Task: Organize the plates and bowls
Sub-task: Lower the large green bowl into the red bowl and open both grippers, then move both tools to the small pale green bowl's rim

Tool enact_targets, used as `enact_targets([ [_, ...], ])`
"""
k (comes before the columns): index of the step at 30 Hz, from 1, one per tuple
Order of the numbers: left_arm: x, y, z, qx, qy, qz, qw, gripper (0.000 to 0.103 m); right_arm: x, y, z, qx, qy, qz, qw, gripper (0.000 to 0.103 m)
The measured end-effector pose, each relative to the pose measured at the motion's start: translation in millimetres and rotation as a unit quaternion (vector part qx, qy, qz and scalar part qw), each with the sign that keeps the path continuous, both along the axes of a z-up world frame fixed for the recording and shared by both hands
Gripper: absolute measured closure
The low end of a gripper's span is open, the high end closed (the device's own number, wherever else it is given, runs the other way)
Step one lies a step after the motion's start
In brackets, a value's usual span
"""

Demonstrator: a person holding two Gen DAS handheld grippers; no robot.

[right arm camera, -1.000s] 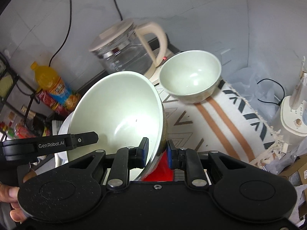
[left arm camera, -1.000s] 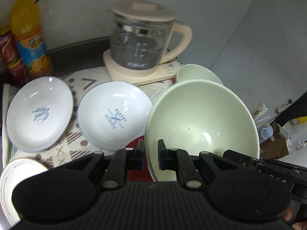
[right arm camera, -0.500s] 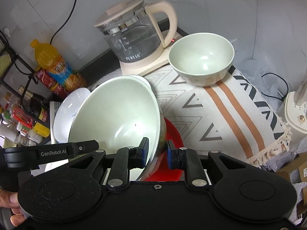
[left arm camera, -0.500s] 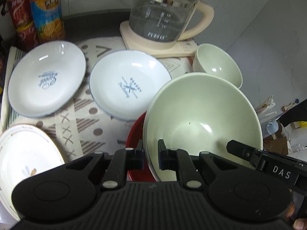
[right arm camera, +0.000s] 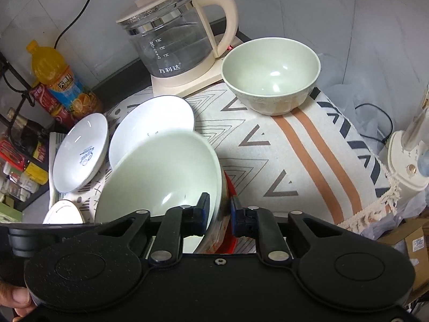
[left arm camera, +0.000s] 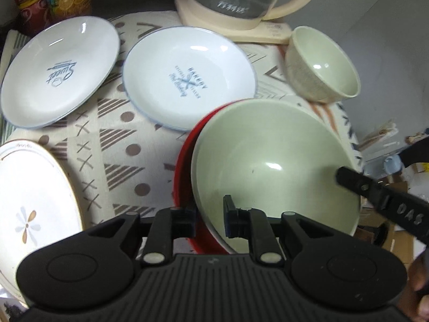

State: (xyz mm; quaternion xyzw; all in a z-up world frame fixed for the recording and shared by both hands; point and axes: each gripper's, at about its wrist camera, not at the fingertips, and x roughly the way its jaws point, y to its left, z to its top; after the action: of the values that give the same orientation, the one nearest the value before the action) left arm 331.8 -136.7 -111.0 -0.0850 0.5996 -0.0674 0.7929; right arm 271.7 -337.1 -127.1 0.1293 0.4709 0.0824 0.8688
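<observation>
A large pale green bowl (left arm camera: 268,161) (right arm camera: 161,174) sits tilted in a red bowl (left arm camera: 185,161) (right arm camera: 228,185) near the front of the patterned cloth. My left gripper (left arm camera: 210,218) straddles its near rim; its jaws are opening and a gap shows beside the rim. On the opposite rim my right gripper (right arm camera: 219,214) is closing, pads against the bowl wall. A small green bowl (left arm camera: 321,64) (right arm camera: 270,75) stands apart by the kettle. Two white printed plates (left arm camera: 59,69) (left arm camera: 187,77) and a flower plate (left arm camera: 32,201) lie to the left.
A glass kettle (right arm camera: 174,40) on its cream base stands at the back. An orange drink bottle (right arm camera: 59,77) and cans are at the back left. A white appliance (right arm camera: 407,161) stands beyond the cloth's fringed right edge, with boxes below.
Both grippers have sunk with the large green bowl, which now rests low in the red bowl. The left jaws stand slightly wider apart and the right jaws closer together.
</observation>
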Motion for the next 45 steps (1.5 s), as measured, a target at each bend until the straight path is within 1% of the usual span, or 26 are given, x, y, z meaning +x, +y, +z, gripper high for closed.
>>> enact_targets([
  [2,0.3,0.2,1.9,0.001,-0.008,0.001,1.0000,0.087,1.8,-0.8,-0.9,-0.003,-0.001,-0.002,1.000,0.094],
  [6,2.0,-0.9,3.1,0.008,-0.006,0.004,0.9999,0.087,2.5,-2.9,-7.8,-0.007,0.003,-0.002,1.000,0.098],
  [10,2.7,-1.9,2.7,0.012,-0.001,0.007,0.9999,0.087,1.2,-3.6,-9.3,-0.006,0.002,0.002,1.000,0.100],
  [11,3.6,-2.0,2.5,0.014,0.001,0.009,0.9999,0.085,0.8,-4.2,-9.6,-0.005,0.002,0.002,1.000,0.100],
  [14,4.7,-3.2,4.5,0.020,0.008,0.008,0.9997,0.083,0.4,-7.4,-9.9,0.009,0.004,0.000,1.000,0.098],
  [16,5.7,-3.8,5.7,0.015,0.016,0.008,0.9997,0.076,-1.3,-9.8,-6.9,0.015,-0.001,-0.003,1.000,0.096],
  [17,5.9,-3.3,6.2,0.008,0.019,0.010,0.9997,0.070,-2.3,-10.6,-4.5,0.016,-0.007,-0.001,1.000,0.091],
  [18,6.1,-2.8,6.6,0.003,0.021,0.013,0.9997,0.066,-2.7,-11.2,-2.1,0.015,-0.012,0.000,1.000,0.079],
  [19,6.3,-3.3,7.2,0.001,0.021,0.016,0.9996,0.064,-3.0,-12.4,-0.3,0.015,-0.016,-0.002,1.000,0.071],
  [20,6.4,-4.3,8.1,0.002,0.021,0.018,0.9996,0.061,-2.7,-13.9,1.1,0.014,-0.019,-0.004,1.000,0.061],
  [21,6.2,-5.6,9.4,0.004,0.020,0.016,0.9997,0.057,-1.8,-15.6,1.9,0.015,-0.022,-0.006,1.000,0.059],
  [22,5.7,-7.2,10.9,0.004,0.018,0.012,0.9997,0.054,-0.8,-17.7,2.4,0.017,-0.022,-0.008,1.000,0.058],
  [23,5.2,-8.5,12.7,0.002,0.016,0.007,0.9999,0.046,0.2,-20.0,2.9,0.021,-0.022,-0.010,0.999,0.056],
  [24,4.4,-9.7,14.4,-0.002,0.012,0.002,0.9999,0.039,1.2,-22.1,3.3,0.024,-0.023,-0.012,0.999,0.050],
  [25,3.5,-10.7,15.9,-0.005,0.009,-0.002,0.9999,0.036,2.2,-24.2,4.3,0.027,-0.025,-0.013,0.999,0.048],
  [27,2.2,-12.0,18.7,-0.010,-0.001,-0.006,0.9999,0.023,3.2,-26.3,6.0,0.028,-0.033,-0.012,0.999,0.039],
  [29,2.0,-14.7,21.4,-0.003,-0.010,-0.009,0.9999,0.016,5.2,-28.0,6.7,0.028,-0.037,-0.013,0.999,0.037],
  [30,2.1,-16.6,22.1,0.011,-0.014,-0.008,0.9998,0.014,6.1,-28.9,6.2,0.029,-0.036,-0.013,0.999,0.036],
  [31,2.8,-17.1,22.1,0.021,-0.017,-0.008,0.9996,0.014,7.4,-29.4,5.2,0.030,-0.035,-0.013,0.999,0.036],
  [32,4.2,-15.9,21.7,0.024,-0.015,-0.005,0.9996,0.014,8.7,-29.7,3.9,0.030,-0.033,-0.014,0.999,0.036],
  [34,6.4,-11.4,22.2,0.018,-0.009,0.005,0.9998,0.014,9.4,-29.9,2.8,0.030,-0.030,-0.013,0.999,0.036],
  [35,6.8,-9.6,24.3,0.017,-0.011,0.009,0.9998,0.014,9.7,-30.4,2.8,0.031,-0.029,-0.013,0.999,0.033],
  [36,7.2,-8.4,26.4,0.019,-0.016,0.011,0.9996,0.014,9.8,-31.3,3.4,0.033,-0.029,-0.013,0.999,0.026],
  [38,8.8,-6.2,30.0,0.019,-0.020,0.017,0.9995,0.014,9.9,-34.2,4.7,0.036,-0.033,-0.015,0.999,0.020],
  [45,17.4,-7.6,37.3,0.016,-0.030,0.025,0.9991,0.011,18.5,-45.5,1.5,0.048,-0.023,-0.020,0.998,0.017],
])
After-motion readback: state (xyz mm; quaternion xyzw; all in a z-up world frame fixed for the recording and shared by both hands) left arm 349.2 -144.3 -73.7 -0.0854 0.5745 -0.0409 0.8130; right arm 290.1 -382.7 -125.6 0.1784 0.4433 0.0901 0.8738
